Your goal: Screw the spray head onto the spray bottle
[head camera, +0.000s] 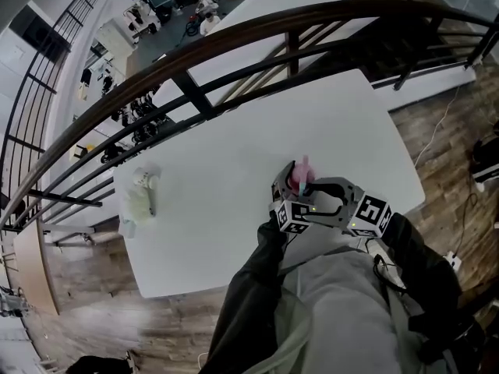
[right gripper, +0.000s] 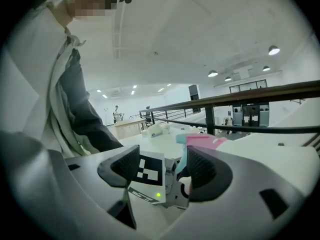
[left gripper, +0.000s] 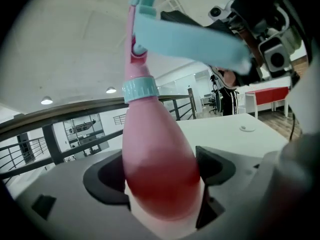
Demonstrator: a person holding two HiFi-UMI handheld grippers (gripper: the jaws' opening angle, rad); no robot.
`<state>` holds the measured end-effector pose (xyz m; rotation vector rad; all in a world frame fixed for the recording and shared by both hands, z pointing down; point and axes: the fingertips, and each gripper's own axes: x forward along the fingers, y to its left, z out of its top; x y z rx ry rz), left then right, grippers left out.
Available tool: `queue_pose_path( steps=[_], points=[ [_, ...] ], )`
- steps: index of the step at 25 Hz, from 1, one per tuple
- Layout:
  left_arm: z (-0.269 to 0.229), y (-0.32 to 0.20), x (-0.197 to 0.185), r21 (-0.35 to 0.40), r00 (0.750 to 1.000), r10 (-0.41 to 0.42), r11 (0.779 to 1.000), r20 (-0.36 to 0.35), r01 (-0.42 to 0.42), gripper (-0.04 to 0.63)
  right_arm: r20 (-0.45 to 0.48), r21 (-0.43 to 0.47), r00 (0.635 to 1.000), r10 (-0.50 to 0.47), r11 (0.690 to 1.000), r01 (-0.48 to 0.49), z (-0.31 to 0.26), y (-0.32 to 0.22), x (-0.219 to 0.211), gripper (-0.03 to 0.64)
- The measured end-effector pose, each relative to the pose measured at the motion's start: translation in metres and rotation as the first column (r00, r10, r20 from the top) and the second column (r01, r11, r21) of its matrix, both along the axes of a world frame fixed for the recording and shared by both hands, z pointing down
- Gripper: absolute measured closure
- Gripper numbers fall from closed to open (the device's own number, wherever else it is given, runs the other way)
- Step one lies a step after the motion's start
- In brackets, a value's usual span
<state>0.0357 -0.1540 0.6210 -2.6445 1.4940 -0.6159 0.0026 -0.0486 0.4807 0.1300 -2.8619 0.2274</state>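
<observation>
Closest in, the left claw [left gripper: 160,170] is clamped tight on the pink spray bottle [left gripper: 156,144], both pads pressed into its fat lower body, and the bottle leans away toward 12 o'clock with a slight tilt to 11. Up the neck sits a teal collar [left gripper: 141,90], and above that the teal spray head [left gripper: 186,40] is on top, its long trigger reaching out to 2 o'clock; how far it's threaded down I can't tell. Right there at 2 o'clock is the right claw [right gripper: 162,166], and its own view shows the jaws standing apart: the left gripper's marker cube [right gripper: 149,174] fills the gap, with the teal-and-pink top just beside the right-hand jaw, not pinched. From the head view, both grippers huddle over the worktop [head camera: 234,154] edge at about 4 o'clock, right in front of the person's grey top [head camera: 343,310]. Further off, at 9 o'clock on the worktop, lies a pale crumpled bundle [head camera: 139,197], well apart from the action. Beyond, at 12 o'clock, a dark curved railing [head camera: 234,36] sweeps past.
</observation>
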Motion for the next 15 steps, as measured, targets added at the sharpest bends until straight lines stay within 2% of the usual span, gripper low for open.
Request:
queue_pose_path(
  steps=[1, 2, 3, 5, 6, 7, 8, 10, 13, 15],
  points=[
    [0.0, 0.001, 0.0, 0.0, 1.0, 0.009, 1.0, 0.0, -0.009, 0.167, -0.004, 0.045, 1.0, 0.017, 0.999, -0.017, -0.008, -0.004, 0.007, 0.327],
    [0.0, 0.003, 0.001, 0.001, 1.0, 0.018, 1.0, -0.001, -0.018, 0.167, -0.028, 0.129, 0.998, 0.053, 0.991, -0.049, -0.015, -0.012, 0.015, 0.327],
    [-0.001, 0.003, 0.001, 0.003, 1.0, 0.027, 1.0, -0.001, -0.027, 0.167, -0.069, 0.248, 0.992, 0.104, 0.965, -0.084, -0.019, -0.025, 0.023, 0.327],
    [-0.003, 0.004, 0.002, 0.003, 0.999, 0.042, 0.999, 0.0, -0.042, 0.167, -0.159, 0.489, 0.968, 0.192, 0.868, -0.091, -0.013, -0.051, 0.031, 0.325],
    [-0.002, 0.005, 0.003, 0.003, 0.999, 0.048, 0.999, 0.001, -0.048, 0.167, -0.207, 0.56, 0.959, 0.195, 0.827, -0.048, -0.006, -0.058, 0.028, 0.322],
    [-0.001, 0.005, 0.005, 0.003, 0.999, 0.054, 0.999, 0.002, -0.054, 0.167, -0.257, 0.596, 0.951, 0.173, 0.803, 0.016, 0.004, -0.062, 0.021, 0.308],
    [-0.001, 0.006, 0.006, 0.005, 0.998, 0.06, 0.998, 0.003, -0.06, 0.167, -0.303, 0.608, 0.943, 0.137, 0.79, 0.081, 0.013, -0.063, 0.011, 0.29],
    [-0.001, 0.008, 0.007, 0.004, 0.998, 0.069, 0.998, 0.007, -0.069, 0.166, -0.364, 0.592, 0.929, 0.064, 0.786, 0.178, 0.023, -0.06, -0.011, 0.285],
    [0.0, 0.008, 0.007, 0.007, 0.997, 0.074, 0.997, 0.009, -0.074, 0.166, -0.416, 0.521, 0.91, -0.003, 0.819, 0.241, 0.031, -0.06, -0.034, 0.285],
    [0.0, 0.009, 0.007, 0.009, 0.997, 0.075, 0.997, 0.01, -0.075, 0.166, -0.477, 0.486, 0.879, -0.011, 0.83, 0.274, 0.043, -0.062, -0.035, 0.29]
  ],
)
